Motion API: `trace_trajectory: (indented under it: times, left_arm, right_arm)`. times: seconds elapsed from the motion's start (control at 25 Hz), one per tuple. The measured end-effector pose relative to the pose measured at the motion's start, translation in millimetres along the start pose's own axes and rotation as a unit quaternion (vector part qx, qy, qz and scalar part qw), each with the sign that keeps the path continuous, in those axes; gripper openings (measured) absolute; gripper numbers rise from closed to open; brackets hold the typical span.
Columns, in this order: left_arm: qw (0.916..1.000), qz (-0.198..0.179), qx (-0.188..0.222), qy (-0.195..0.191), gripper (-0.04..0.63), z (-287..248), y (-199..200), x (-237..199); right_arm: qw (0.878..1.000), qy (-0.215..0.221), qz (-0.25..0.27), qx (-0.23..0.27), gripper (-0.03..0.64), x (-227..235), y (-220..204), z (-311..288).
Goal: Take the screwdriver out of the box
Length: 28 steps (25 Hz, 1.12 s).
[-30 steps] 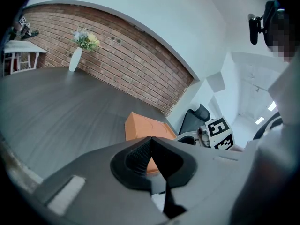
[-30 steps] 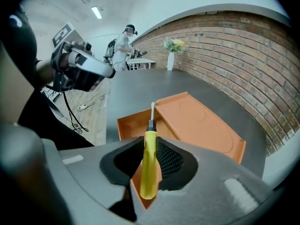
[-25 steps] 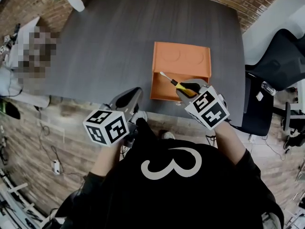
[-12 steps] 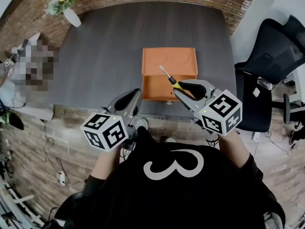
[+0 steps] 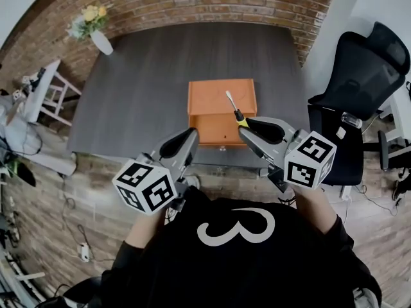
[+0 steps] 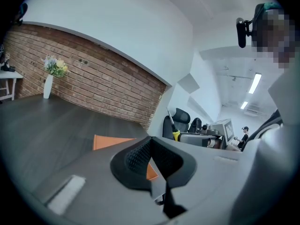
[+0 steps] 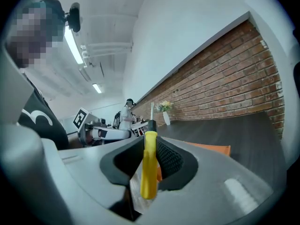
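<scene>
The screwdriver [image 5: 234, 110] sits clenched in the right gripper [image 5: 246, 124], just right of centre in the head view. Its yellow handle is pinched between the two dark pads, and the black collar and bare metal shaft stick out toward the upper left, across the orange box [image 5: 212, 94]. In the right gripper view we see the handle standing upright between the jaws at the middle of the frame. The pads press on it from either side and the shaft rises above them. A strip of the box shows behind and below the jaws at the right, so the tool is out of the box and up in the air.

The box rests near the close edge of the dark grey table [image 5: 148, 76], at the centre of the head view.

The left gripper [image 5: 185, 141] hangs at the lower left of centre in that view, beside the box and off the near edge of the table. In its own view we see the pads meeting at their tips with nothing caught between them. Only a sliver of orange shows through the gap lower down.

A white vase of flowers [image 5: 95, 32] stands at the table's upper left corner. A black office chair [image 5: 359, 76] is at the right edge, and a brick wall [image 5: 218, 2] runs along the top.
</scene>
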State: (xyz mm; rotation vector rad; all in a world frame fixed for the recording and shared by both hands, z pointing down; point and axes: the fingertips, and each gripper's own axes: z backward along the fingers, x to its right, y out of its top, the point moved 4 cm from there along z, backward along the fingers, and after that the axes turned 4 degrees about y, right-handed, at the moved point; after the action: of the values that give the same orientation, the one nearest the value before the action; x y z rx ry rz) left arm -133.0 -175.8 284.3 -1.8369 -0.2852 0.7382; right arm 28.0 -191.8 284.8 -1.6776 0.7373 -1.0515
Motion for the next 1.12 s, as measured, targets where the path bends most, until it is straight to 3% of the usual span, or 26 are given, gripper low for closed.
trace_trajectory:
  times: [0.32, 1.12]
  left_arm:
    - [0.9999, -0.004, 0.009, -0.004, 0.011, -2, 4, 16]
    - [0.9999, 0.001, 0.013, -0.001, 0.011, -10, -5, 27]
  right_arm:
    - [1.000, 0.010, -0.007, 0.020, 0.081, -3, 7, 14]
    - [0.999, 0.029, -0.006, 0.011, 0.081, -4, 2, 19]
